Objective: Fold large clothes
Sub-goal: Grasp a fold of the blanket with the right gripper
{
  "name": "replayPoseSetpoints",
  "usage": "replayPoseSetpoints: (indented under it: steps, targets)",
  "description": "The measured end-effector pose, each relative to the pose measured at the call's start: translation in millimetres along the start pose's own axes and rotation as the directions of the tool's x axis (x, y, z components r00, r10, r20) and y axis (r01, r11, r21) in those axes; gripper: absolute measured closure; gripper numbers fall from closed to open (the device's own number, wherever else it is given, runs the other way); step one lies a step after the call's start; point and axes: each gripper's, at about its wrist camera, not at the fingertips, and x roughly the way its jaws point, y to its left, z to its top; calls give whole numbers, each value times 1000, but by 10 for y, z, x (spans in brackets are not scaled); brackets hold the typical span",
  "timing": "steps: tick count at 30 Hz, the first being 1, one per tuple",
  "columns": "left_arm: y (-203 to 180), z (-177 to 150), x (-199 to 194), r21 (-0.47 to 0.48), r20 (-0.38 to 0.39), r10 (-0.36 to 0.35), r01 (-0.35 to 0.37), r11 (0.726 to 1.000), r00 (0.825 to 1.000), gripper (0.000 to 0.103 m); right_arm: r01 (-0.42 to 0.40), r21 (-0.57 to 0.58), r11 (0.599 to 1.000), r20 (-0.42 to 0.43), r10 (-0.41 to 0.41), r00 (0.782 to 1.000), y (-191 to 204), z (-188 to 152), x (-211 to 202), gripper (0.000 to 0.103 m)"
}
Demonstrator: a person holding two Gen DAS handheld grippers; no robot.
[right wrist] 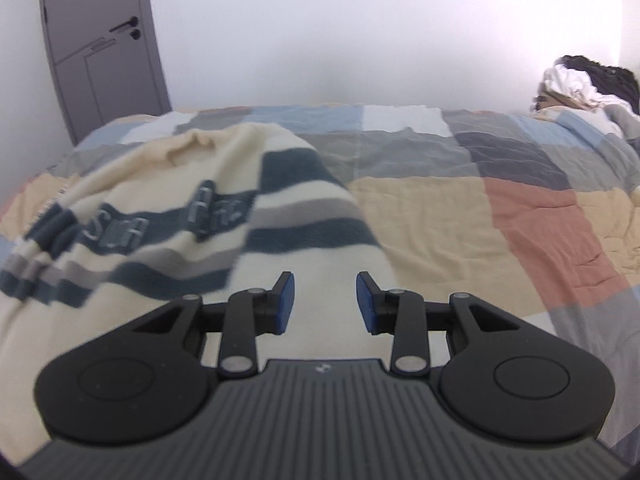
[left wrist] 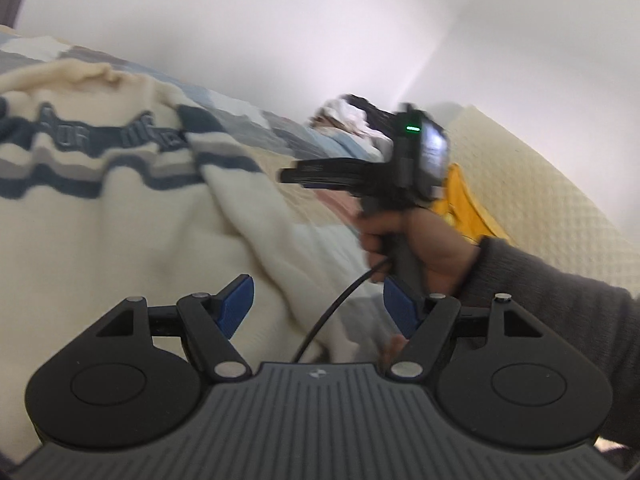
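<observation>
A large cream sweater (left wrist: 120,224) with navy and grey stripes and lettering lies spread on the bed. In the right wrist view the sweater (right wrist: 168,216) fills the left and centre. My left gripper (left wrist: 320,308) hovers over its right part, jaws wide open, with nothing between the blue pads (left wrist: 238,304). My right gripper (right wrist: 326,304) stands partly open above a plain cream stretch of the sweater, its pads (right wrist: 286,304) apart and touching nothing. In the left wrist view a hand (left wrist: 420,248) holds the right gripper (left wrist: 286,176) side-on above the sweater's edge.
A patchwork quilt (right wrist: 460,216) covers the bed. A pile of white and dark clothes (right wrist: 580,84) sits at its far right corner. A yellow garment (left wrist: 464,204) lies by a cream waffle-textured surface (left wrist: 540,184). A grey door (right wrist: 100,40) stands at the far left.
</observation>
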Motion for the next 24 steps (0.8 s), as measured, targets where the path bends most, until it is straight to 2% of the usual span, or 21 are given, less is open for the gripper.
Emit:
replayPoseSetpoints:
  steps: [2, 4, 7, 9, 11, 13, 15, 16, 17, 18, 19, 21, 22, 23, 24]
  targets:
    - [-12, 1, 8, 6, 1, -13, 13, 1000, 1000, 27, -1, 3, 1000, -11, 1, 1000, 6, -11, 65, 66]
    - [37, 24, -14, -9, 19, 5, -5, 1000, 1000, 27, -11, 15, 1000, -36, 12, 999, 21, -21, 121, 66]
    - [231, 84, -93, -76, 56, 91, -87, 993, 994, 26, -43, 43, 998, -91, 46, 995, 61, -89, 127, 66]
    - [414, 121, -120, -131, 72, 166, -155, 979, 984, 26, -68, 75, 995, -130, 78, 989, 97, -151, 84, 66]
    - [590, 148, -117, -172, 67, 261, -247, 954, 963, 26, -98, 117, 988, -154, 116, 981, 123, -210, 19, 65]
    - [746, 160, -97, -192, 61, 343, -326, 926, 937, 26, -121, 129, 984, -156, 141, 978, 164, -257, -46, 52]
    - [912, 176, -66, -215, 50, 422, -403, 889, 905, 26, -130, 131, 983, -155, 150, 976, 213, -326, -101, 34]
    - [988, 176, -40, -225, 44, 461, -441, 869, 886, 26, -133, 130, 983, -163, 154, 975, 238, -377, -111, 32]
    - [1062, 170, -16, -239, 39, 498, -476, 847, 866, 26, -132, 107, 986, -173, 149, 974, 274, -450, -99, 32]
    - [1138, 163, 4, -255, 28, 528, -505, 825, 849, 26, -94, 57, 994, -198, 103, 975, 338, -542, -61, 32]
    - [1213, 159, 24, -272, 13, 545, -521, 809, 838, 26, -51, -4, 999, -238, 49, 970, 406, -618, 7, 32]
    - [1339, 146, 65, -310, -11, 561, -536, 785, 828, 26, -38, -38, 999, -252, 27, 967, 428, -642, 61, 38]
    - [1370, 136, 54, -324, -16, 567, -541, 776, 823, 26, -28, -27, 999, -247, 20, 969, 412, -610, 49, 49]
    - [1378, 134, 64, -331, -16, 570, -542, 772, 822, 26, -16, -30, 999, -243, 8, 970, 400, -574, 28, 74]
    - [1383, 134, 56, -333, -13, 570, -541, 772, 821, 26, -6, -31, 1000, -234, -2, 972, 380, -533, -5, 84]
